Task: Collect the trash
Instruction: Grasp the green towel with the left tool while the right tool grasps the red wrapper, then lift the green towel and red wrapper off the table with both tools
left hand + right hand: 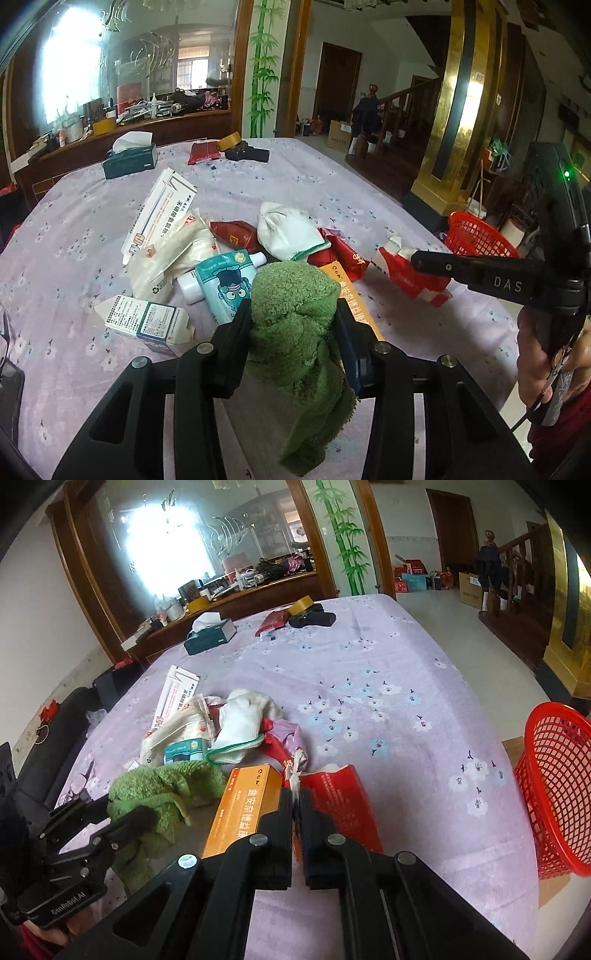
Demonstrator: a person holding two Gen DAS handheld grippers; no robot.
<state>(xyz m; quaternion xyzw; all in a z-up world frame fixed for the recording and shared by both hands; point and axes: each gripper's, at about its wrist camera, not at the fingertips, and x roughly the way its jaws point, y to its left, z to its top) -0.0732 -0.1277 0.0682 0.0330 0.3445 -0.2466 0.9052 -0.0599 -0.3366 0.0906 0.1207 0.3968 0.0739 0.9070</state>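
Note:
My left gripper [293, 314] is shut on a green towel [295, 325], held just above the lilac tablecloth; the towel also shows in the right wrist view [162, 786]. My right gripper [295, 797] is shut on the white torn edge of a red packet [340, 805], which also shows in the left wrist view [413, 277]. A litter pile lies ahead: an orange box [247, 805], a white sock [288, 230], a teal pouch [229, 284], red wrappers [236, 234], and medicine boxes [147, 325].
A red mesh basket [557, 794] stands off the table's right edge. At the far end lie a tissue box [129, 158], a tape roll [229, 142], a black object [247, 153] and a red pouch [203, 153]. A cluttered sideboard stands behind.

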